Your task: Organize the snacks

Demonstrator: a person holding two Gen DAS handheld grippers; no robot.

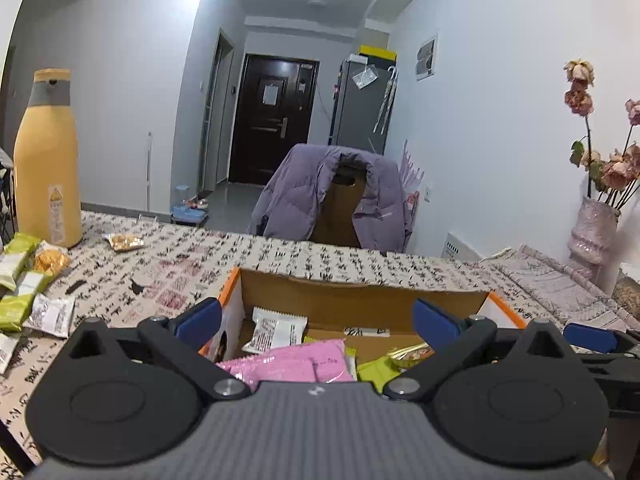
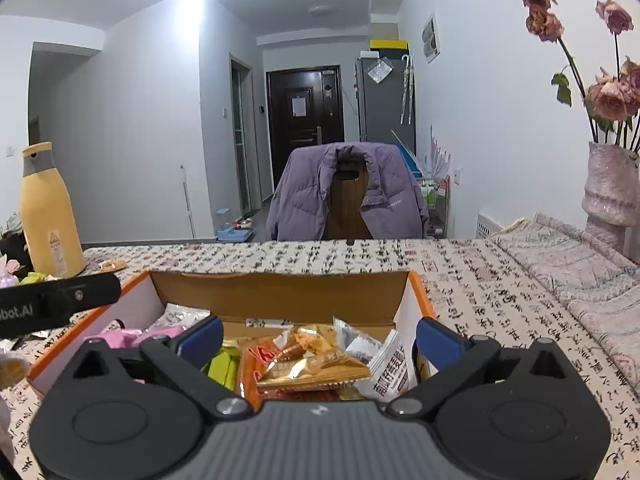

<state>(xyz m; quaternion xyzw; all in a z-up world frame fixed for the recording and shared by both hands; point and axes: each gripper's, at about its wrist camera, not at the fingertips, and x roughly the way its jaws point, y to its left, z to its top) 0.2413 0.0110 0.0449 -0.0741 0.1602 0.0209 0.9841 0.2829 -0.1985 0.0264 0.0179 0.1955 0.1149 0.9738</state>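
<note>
A white-walled room with a dark door at 12 o'clock; in front of it stands a table covered by a calligraphy-printed cloth point(image 1: 248, 264), on which rests an open brown cardboard box with orange edges point(image 2: 280, 294). Left gripper point(image 1: 318, 318): blue-padded jaws spread wide above the near edge of the box, nothing between the pads. Right gripper point(image 2: 320, 338): likewise spread wide and empty, with a gold foil snack packet point(image 2: 316, 368) lying loose in the box just below it, resting on an orange packet point(image 2: 252, 364).

Contents visible in the box: one flat pink packet point(image 1: 288, 364), at least two lime-green packets point(image 2: 222, 364), and one white printed sachet point(image 1: 276, 330) in the left view, two more in the right; further items may be hidden beneath.

Outside the box, at 9 o'clock in the left view, lies a loose cluster of green and white snack packets point(image 1: 24, 288), about six, and one small clear packet of yellow biscuits point(image 1: 124, 242) beside one tall yellow bottle with a grey collar point(image 1: 46, 160).

Suggested technique: the step appears to be a release, so lift both grippers straight up clear of the box walls, then take the nearest outlying packet by its flat middle, not its crimped seam.
</note>
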